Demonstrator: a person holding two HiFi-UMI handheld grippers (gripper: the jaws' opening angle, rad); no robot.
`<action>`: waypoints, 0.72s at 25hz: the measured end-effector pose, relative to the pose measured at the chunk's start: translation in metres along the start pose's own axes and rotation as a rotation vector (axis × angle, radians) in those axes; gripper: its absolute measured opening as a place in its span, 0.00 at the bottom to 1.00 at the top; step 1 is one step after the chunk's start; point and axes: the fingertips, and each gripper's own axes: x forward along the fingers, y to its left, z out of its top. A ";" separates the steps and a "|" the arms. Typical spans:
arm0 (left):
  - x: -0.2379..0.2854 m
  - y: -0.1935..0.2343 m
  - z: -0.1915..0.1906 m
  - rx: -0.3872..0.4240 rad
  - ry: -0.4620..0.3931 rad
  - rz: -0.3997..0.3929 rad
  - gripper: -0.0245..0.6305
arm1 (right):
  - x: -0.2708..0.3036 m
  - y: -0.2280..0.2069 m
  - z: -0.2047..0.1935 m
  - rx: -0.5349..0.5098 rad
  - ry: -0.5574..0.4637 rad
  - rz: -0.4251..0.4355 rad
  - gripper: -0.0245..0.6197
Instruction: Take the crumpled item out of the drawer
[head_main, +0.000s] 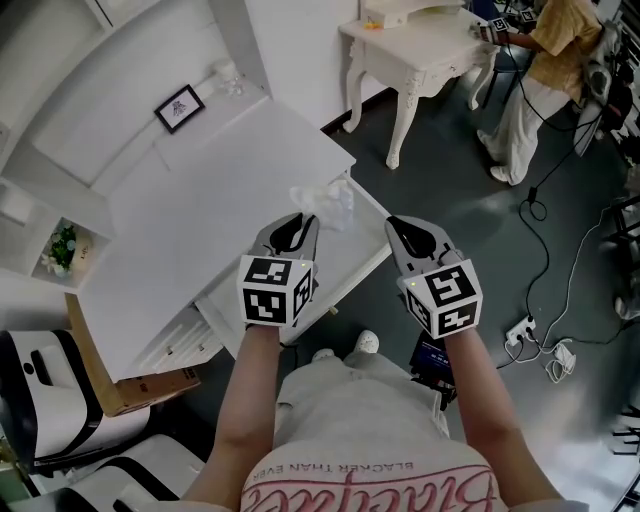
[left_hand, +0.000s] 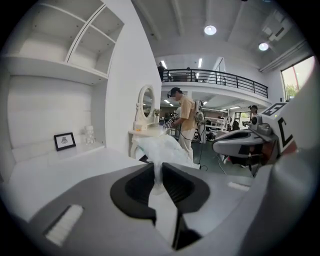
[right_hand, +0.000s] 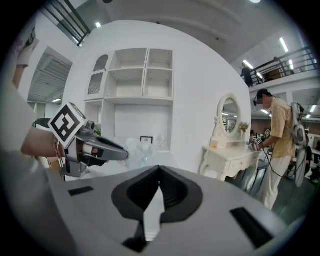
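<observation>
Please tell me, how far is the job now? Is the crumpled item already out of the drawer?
Done: the left gripper is shut on a fold of the crumpled item, which appears lifted above the open drawer. In hand: the item hangs at the jaw tips beside the desk edge. Left: carry it clear and set it down. The right gripper is shut and empty.

We count one left gripper (head_main: 299, 224), one right gripper (head_main: 399, 227), one crumpled item (head_main: 326, 200), one frame (head_main: 180, 107) upper left, one vanity (head_main: 420, 45) at top.
</observation>
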 end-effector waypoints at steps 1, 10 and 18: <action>-0.006 0.001 0.007 0.015 -0.016 0.005 0.13 | -0.001 0.003 0.005 -0.008 -0.009 0.006 0.05; -0.065 0.018 0.062 0.089 -0.190 0.078 0.13 | -0.016 0.017 0.055 -0.066 -0.112 0.019 0.05; -0.121 0.037 0.095 0.155 -0.315 0.170 0.13 | -0.029 0.037 0.110 -0.081 -0.256 0.007 0.05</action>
